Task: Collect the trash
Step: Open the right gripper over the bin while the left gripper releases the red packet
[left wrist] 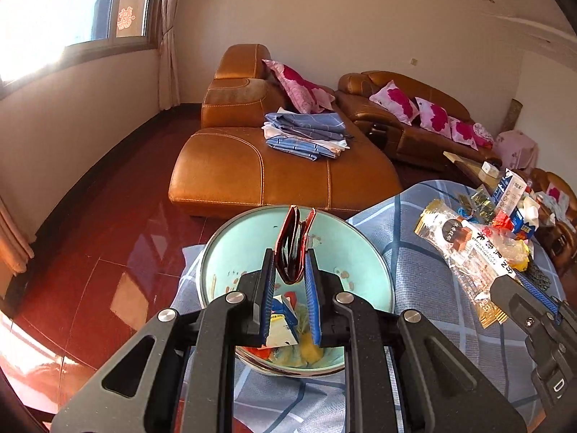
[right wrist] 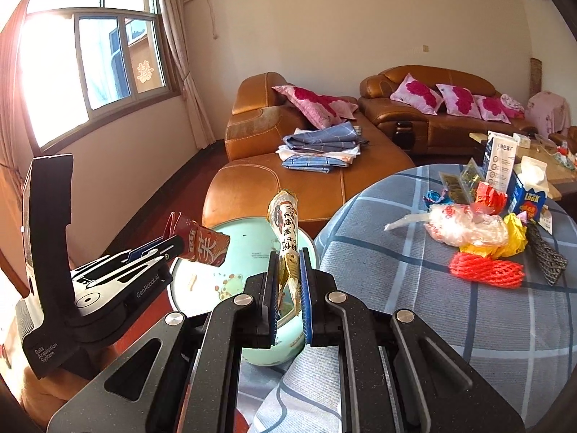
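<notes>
Left wrist view: camera sits just behind the left gripper (left wrist: 290, 270), looking forward and downward along its two black fingers; pale turquoise round basin (left wrist: 249, 241) lies directly beneath the fingertips, very near. Right gripper (left wrist: 537, 294) enters at the lower right edge

Right wrist view: camera just behind the right gripper (right wrist: 290, 270), same forward-down tilt; the basin (right wrist: 230, 249) is below and left of the fingertips, close. The left gripper (right wrist: 158, 249) shows at left, side-on

Shared: basin, blue checked tablecloth (left wrist: 414, 263) (right wrist: 396, 263) right of both grippers, tan leather sofa (left wrist: 230, 166) (right wrist: 252, 180) ahead, bright window (left wrist: 108, 3) (right wrist: 104, 54) upper left
</notes>
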### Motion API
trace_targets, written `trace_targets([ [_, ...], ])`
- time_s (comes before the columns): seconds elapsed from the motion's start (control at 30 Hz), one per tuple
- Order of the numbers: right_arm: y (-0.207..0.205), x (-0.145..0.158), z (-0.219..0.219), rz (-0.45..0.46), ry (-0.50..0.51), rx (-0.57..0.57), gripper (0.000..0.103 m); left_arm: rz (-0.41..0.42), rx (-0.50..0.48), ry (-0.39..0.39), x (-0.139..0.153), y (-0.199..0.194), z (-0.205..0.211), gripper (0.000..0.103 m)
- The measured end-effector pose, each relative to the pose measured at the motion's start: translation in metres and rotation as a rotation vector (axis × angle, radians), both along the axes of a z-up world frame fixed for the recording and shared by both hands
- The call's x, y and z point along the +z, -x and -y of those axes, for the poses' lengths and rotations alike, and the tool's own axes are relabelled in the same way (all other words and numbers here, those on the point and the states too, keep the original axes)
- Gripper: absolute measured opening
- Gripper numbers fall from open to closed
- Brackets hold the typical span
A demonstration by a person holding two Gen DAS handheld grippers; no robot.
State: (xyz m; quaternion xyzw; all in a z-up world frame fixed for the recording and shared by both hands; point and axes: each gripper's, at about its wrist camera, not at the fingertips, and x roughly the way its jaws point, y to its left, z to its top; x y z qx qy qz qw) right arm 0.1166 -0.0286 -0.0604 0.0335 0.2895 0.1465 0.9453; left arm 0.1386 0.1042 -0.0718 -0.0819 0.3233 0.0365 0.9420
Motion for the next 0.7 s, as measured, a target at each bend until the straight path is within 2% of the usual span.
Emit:
trace_targets([
  [0.7, -0.044, -0.032, -0.027, -0.104, 0.02, 0.015, 0.011, -0.074, 0.044, 0.009, -0.024, -0.018, -0.015, 0.016],
])
